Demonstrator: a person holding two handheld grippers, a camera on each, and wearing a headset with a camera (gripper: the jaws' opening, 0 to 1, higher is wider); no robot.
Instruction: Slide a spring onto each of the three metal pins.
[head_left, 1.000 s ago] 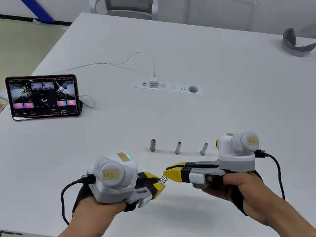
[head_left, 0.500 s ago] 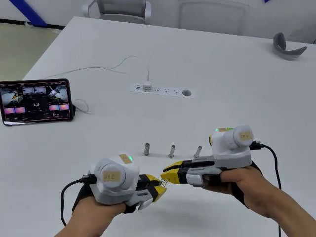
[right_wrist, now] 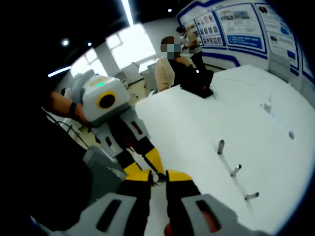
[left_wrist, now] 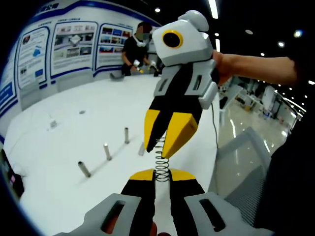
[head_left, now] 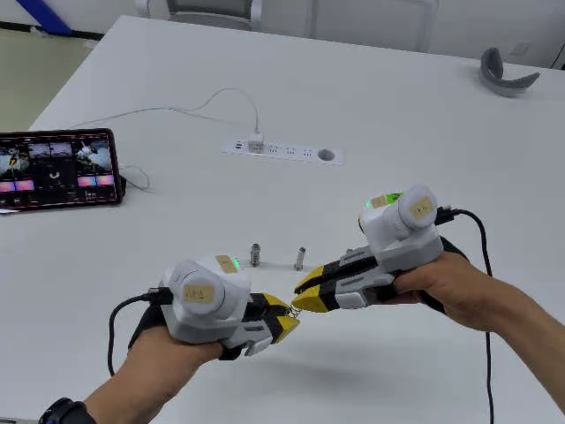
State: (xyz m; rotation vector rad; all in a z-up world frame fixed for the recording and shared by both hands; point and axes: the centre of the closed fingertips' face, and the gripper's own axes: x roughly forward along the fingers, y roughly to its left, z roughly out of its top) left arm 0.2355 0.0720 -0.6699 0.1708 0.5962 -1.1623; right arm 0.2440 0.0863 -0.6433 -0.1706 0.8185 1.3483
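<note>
Pinches spring (left_wrist: 161, 160) end-to-end in left claw (left_wrist: 162, 176) and right claw (left_wrist: 158, 148), latter now tilted steeper; suggests handover, short of pins (left_wrist: 107, 151) beyond.

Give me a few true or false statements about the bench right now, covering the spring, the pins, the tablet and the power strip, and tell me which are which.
1. The spring is held in the air between the left claw and the right claw. True.
2. The tablet has a dark screen. False: the screen is lit and shows camera pictures.
3. A white plug sits in the power strip. True.
4. The pins lie flat on the table. False: they stand upright on it.
</note>
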